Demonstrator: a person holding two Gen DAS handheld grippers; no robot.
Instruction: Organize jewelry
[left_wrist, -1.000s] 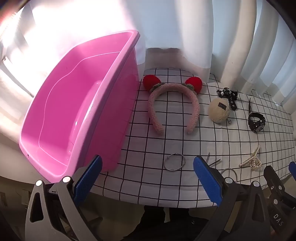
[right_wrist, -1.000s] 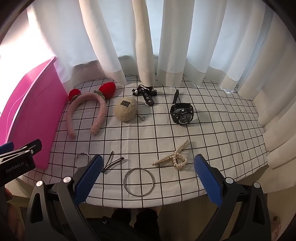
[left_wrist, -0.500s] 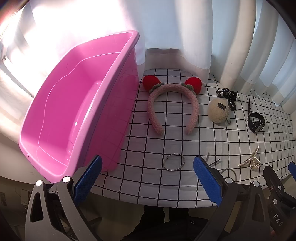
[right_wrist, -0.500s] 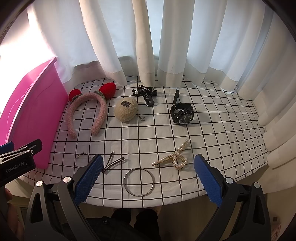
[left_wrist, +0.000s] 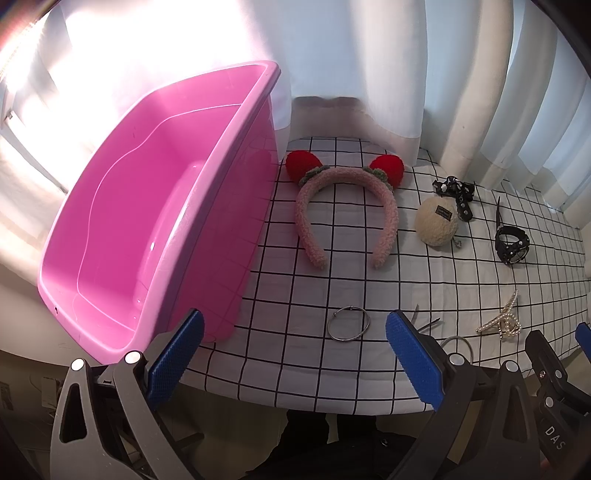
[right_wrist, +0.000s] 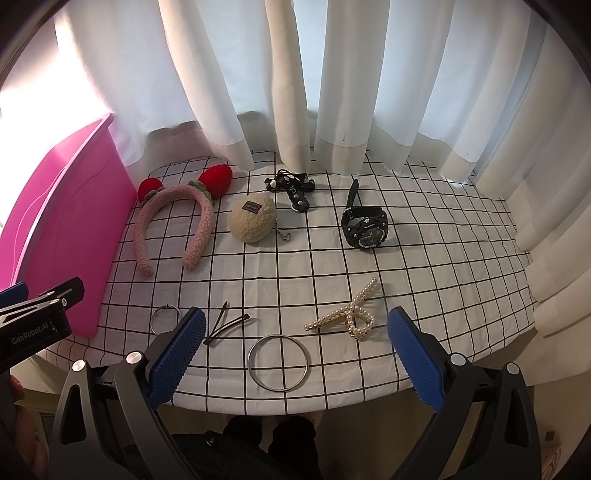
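On the checked tablecloth lie a pink headband with red ears, a cream plush pouch, a black strap, a black watch, a pearl clip, a large metal bangle, a small ring and a dark hairpin. An empty pink tub stands at the left. My left gripper is open and empty at the table's front edge near the small ring. My right gripper is open and empty, over the bangle.
White curtains hang along the back and right sides of the table. The table's front edge runs just ahead of both grippers. The left gripper's body shows at the left of the right wrist view.
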